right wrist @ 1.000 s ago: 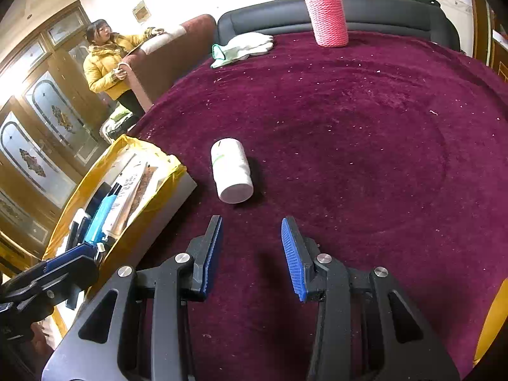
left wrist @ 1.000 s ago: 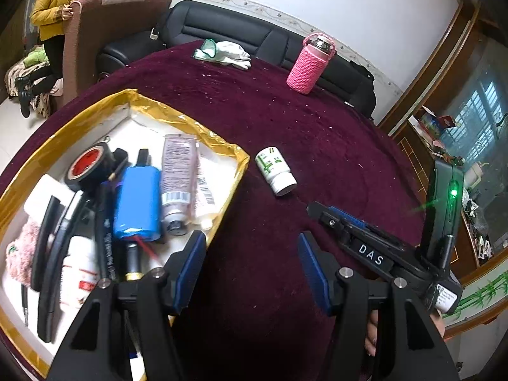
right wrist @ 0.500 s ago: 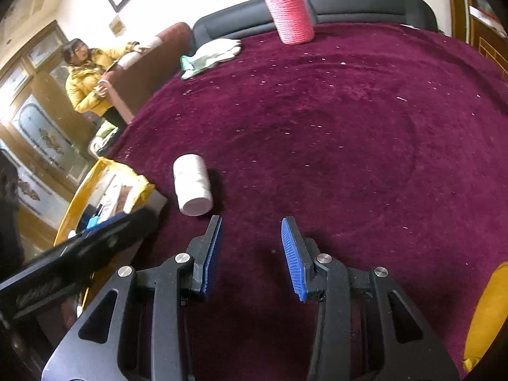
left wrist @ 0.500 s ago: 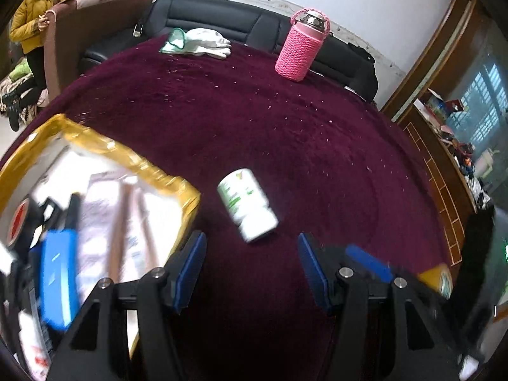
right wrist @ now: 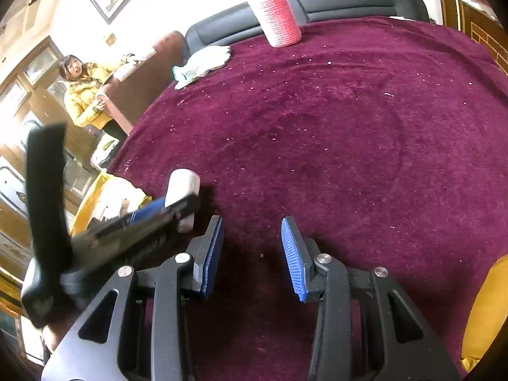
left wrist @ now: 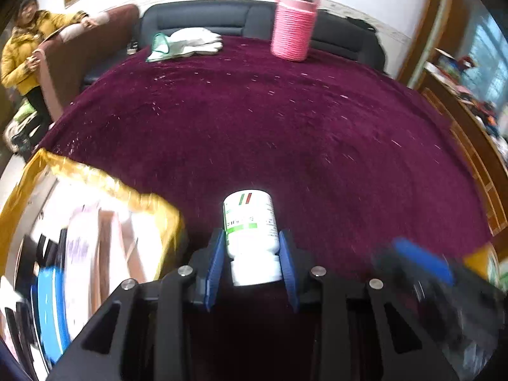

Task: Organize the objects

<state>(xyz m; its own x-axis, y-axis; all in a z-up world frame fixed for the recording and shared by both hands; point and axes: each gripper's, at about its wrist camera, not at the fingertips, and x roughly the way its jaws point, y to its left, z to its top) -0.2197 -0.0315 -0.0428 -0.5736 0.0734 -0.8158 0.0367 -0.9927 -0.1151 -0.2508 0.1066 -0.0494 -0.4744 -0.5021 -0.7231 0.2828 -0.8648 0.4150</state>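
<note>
A white pill bottle (left wrist: 252,238) with a green label lies on the purple tablecloth, cap toward me. My left gripper (left wrist: 252,254) has its blue pads on both sides of the bottle and is shut on it. In the right wrist view the bottle (right wrist: 182,184) shows partly behind the left gripper (right wrist: 152,216). My right gripper (right wrist: 252,250) is open and empty above the cloth. A gold-rimmed box (left wrist: 104,187) with a blue battery pack (left wrist: 52,314) and tubes sits at the left.
A pink-sleeved flask (left wrist: 293,22) and white gloves (left wrist: 193,43) stand at the table's far edge before a black sofa. A person in a yellow jacket (left wrist: 25,38) stands at the far left. A yellow object (right wrist: 489,311) lies at the right edge.
My left gripper moved right from the box, reached the pill bottle and closed on it. My right gripper stayed open and drew back a little.
</note>
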